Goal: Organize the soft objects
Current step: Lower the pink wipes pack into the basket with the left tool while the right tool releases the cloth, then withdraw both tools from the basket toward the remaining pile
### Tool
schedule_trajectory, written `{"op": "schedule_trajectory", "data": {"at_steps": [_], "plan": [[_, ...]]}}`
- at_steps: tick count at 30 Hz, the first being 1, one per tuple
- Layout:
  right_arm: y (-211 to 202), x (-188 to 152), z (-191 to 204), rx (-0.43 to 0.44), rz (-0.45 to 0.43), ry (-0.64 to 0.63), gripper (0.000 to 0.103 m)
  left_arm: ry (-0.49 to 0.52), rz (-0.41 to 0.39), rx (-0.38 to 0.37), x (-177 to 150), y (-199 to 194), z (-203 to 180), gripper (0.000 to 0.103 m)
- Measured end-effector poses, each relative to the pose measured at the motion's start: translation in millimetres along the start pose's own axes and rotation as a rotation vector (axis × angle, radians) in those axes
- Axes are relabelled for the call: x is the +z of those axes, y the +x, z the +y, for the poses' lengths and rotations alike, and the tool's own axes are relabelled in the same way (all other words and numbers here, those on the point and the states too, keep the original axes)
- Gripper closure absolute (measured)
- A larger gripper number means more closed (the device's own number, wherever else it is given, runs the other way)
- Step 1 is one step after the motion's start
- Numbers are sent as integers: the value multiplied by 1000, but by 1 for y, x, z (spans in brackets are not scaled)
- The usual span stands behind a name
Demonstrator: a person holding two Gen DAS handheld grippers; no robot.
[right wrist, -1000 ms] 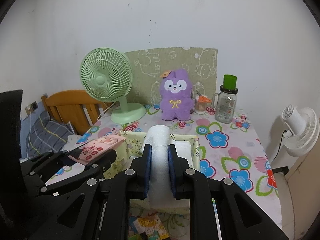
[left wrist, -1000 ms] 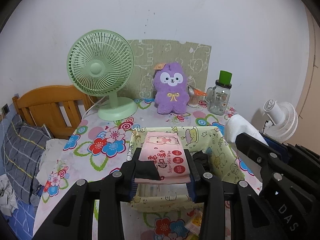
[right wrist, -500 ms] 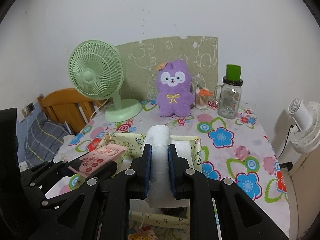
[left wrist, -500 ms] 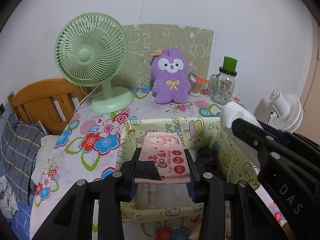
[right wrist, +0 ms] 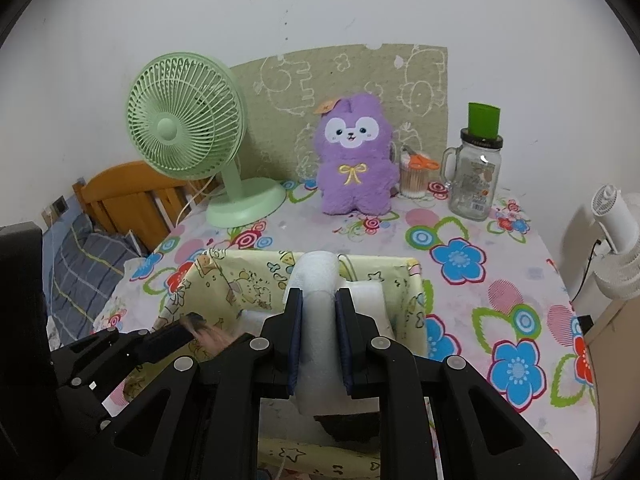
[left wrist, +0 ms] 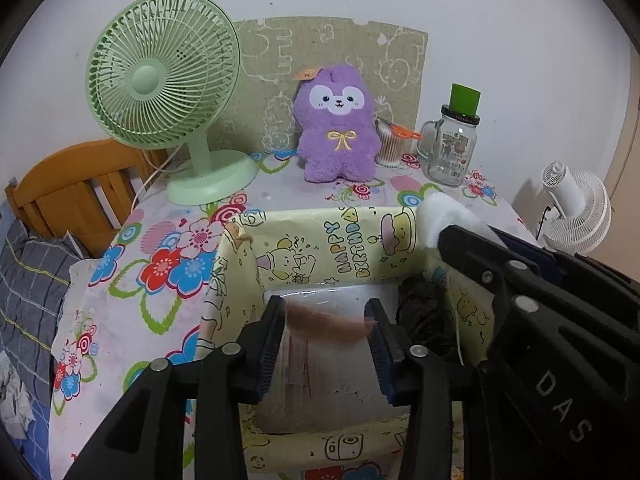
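- The yellow fabric bin (left wrist: 316,240) is my landmark; it sits on the flowered tablecloth (left wrist: 132,272), on the near side of the green fan (left wrist: 168,80) and the purple plush (left wrist: 336,128).
- My left gripper (left wrist: 326,330) hangs over the left half of the bin, pointing down into it. Its jaws have just been opening, and the pink wipes pack (left wrist: 328,320) shows as a blur between them. The pads seem to stand clear of it, so I judge it released and dropping.
- The pack's long axis runs across my fingers, roughly parallel to the bin's near rim. Below it, on the bin floor, lies something pale and flat that I cannot identify.
- Right of the pack, inside the bin, a dark soft bundle (left wrist: 424,312) lies against the right wall.
- My right gripper (right wrist: 318,334) is over the right half of the bin, jaws clamped on the white foam roll (right wrist: 318,280). The roll sticks out ahead of the fingertips toward the far rim, its long axis along my fingers.
- The coming move turns on this: the roll's free end is already past the near rim, and white foam pieces (right wrist: 364,296) lie directly under it, so my right hand needs only to sink and let go.
- The left hand is nearer the left wall and should withdraw without snagging the soft rim.
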State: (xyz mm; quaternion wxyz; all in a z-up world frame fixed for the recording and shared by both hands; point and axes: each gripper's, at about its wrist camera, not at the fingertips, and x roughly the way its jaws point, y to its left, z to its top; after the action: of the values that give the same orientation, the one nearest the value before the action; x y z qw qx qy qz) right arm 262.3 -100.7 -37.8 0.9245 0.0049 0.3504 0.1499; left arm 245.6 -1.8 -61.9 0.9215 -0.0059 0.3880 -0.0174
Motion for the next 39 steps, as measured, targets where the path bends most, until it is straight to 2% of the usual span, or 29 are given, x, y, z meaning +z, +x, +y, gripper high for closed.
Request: {"op": "schedule_trajectory", "data": {"at_steps": [2,4,6,8,10,13,21,27,39], "plan": [[4,-1,1,2,14,7,83,1,-3,-4,-1,0,1,38],[8,-2,0,5,35,21,77,-3,-17,-10,-2,-3,3,37],[10,-4,0,13,47,35,73,-3,-21,-14,-2,-5,5,32],[11,-6,0,3,63,42,60,-4,-20,-9,-3,-6,7,29],[9,-8,-1,-12,61,52,35,-8,-15,-8,-4,-7,9,28],[2,-10,-4,-22,40,69,23,-13,-10,-10,-6,-9,11,27],[-20,-16,-4,-32,44,82,17,-23,-25,-30,-12,-30,10,20],[-46,-21,3,-59,5,60,8,-21,-41,-31,-18,-50,7,15],[-101,-29,12,-88,-76,27,0,-5,-102,-35,-32,-98,-4,10]]}}
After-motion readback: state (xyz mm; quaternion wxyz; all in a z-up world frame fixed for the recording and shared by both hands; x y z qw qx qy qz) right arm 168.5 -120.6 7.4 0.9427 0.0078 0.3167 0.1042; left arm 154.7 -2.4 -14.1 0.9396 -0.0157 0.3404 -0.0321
